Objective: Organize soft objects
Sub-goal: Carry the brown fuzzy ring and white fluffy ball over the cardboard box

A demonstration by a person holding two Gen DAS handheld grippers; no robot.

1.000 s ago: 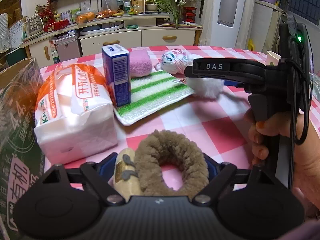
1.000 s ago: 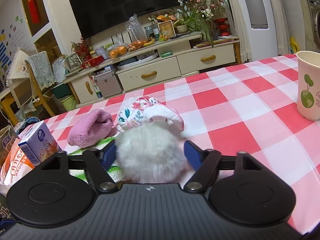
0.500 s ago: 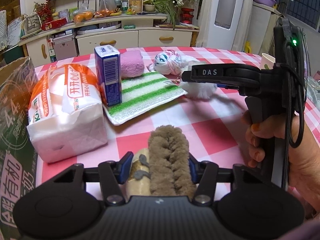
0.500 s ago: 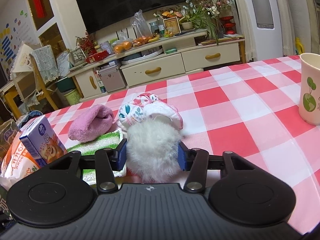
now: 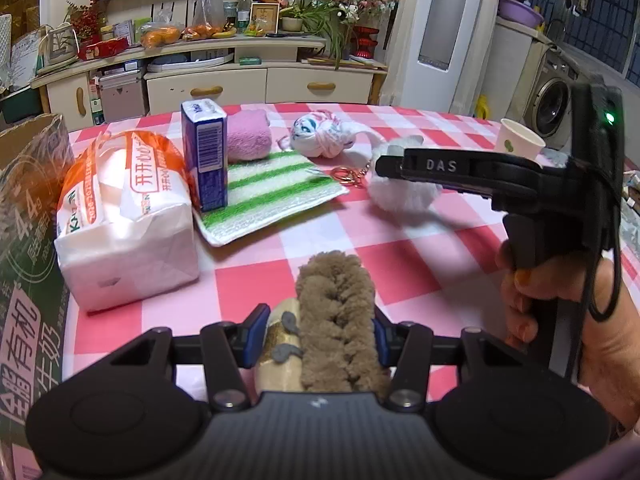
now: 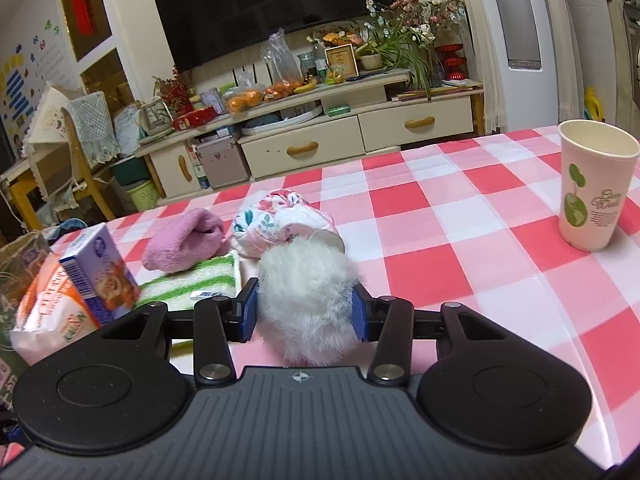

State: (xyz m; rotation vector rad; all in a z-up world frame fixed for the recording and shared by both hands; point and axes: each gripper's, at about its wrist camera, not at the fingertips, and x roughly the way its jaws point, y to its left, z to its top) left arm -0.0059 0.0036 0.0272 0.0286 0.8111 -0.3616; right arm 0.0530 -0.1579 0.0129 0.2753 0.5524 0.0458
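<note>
On the red-checked tablecloth (image 5: 400, 264), a brown fuzzy scrunchie (image 5: 336, 312) is squeezed narrow between the blue pads of my left gripper (image 5: 316, 336), with a cream roll-shaped item (image 5: 280, 352) pinched in beside it. The jaws are still closing. In the right wrist view, my right gripper (image 6: 304, 312) closes on a white fluffy pom-pom (image 6: 306, 288), both pads pressing into its fur. The left wrist view shows the same pom-pom (image 5: 404, 196) under the right gripper's finger, with a gold key ring (image 5: 348, 174) trailing from it.
A pink towel (image 5: 246, 136), a floral cloth bundle (image 5: 322, 140) and a green-striped cloth (image 5: 272, 188) lie at mid-table. On the left are a blue carton (image 5: 204, 156), a tissue pack (image 5: 124, 216) and a cardboard box (image 5: 24, 240). A paper cup (image 6: 592, 184) stands at the right.
Both grippers have closed in from wide open. The scrunchie went from a round ring to a flattened strip, and the pom-pom is now pinched. Neither hand has shifted much.
</note>
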